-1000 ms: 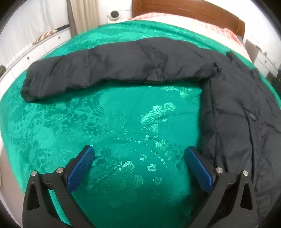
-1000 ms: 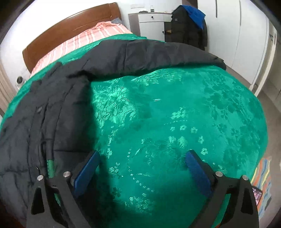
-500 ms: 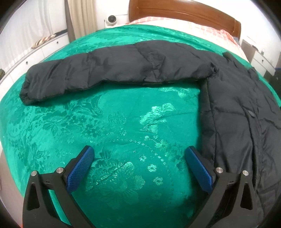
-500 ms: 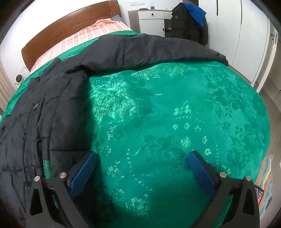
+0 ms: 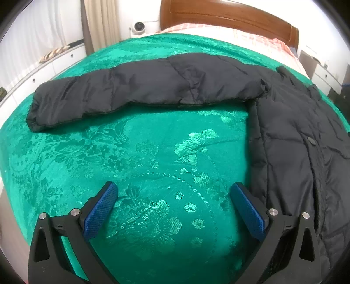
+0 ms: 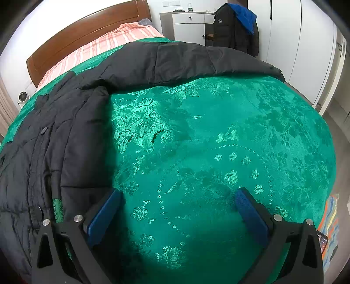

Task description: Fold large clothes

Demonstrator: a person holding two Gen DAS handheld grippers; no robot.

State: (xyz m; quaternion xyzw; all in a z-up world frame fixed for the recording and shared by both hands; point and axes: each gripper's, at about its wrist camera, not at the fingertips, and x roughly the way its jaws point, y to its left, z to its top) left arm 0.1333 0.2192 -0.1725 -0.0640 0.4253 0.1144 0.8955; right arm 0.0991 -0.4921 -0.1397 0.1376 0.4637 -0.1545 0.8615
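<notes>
One big bed with a shiny green cover point(image 5: 140, 153) fills both views, and one black puffy coat point(image 5: 291, 139) lies flat on it, its body just right of the left gripper point(image 5: 175, 207) and just left of the right gripper point(image 6: 179, 209), with one sleeve point(image 5: 135, 89) stretched across the cover far ahead of the left gripper and the other sleeve point(image 6: 188, 61) far ahead of the right one. Both grippers hang over bare green cover with their blue pads point(image 5: 100, 212) wide apart, holding nothing. Past the bed stand one brown headboard point(image 5: 227, 15), one dark coat with a blue hood point(image 6: 236, 32) hanging up, and one small round white gadget point(image 5: 138, 27); I can read no words anywhere.
</notes>
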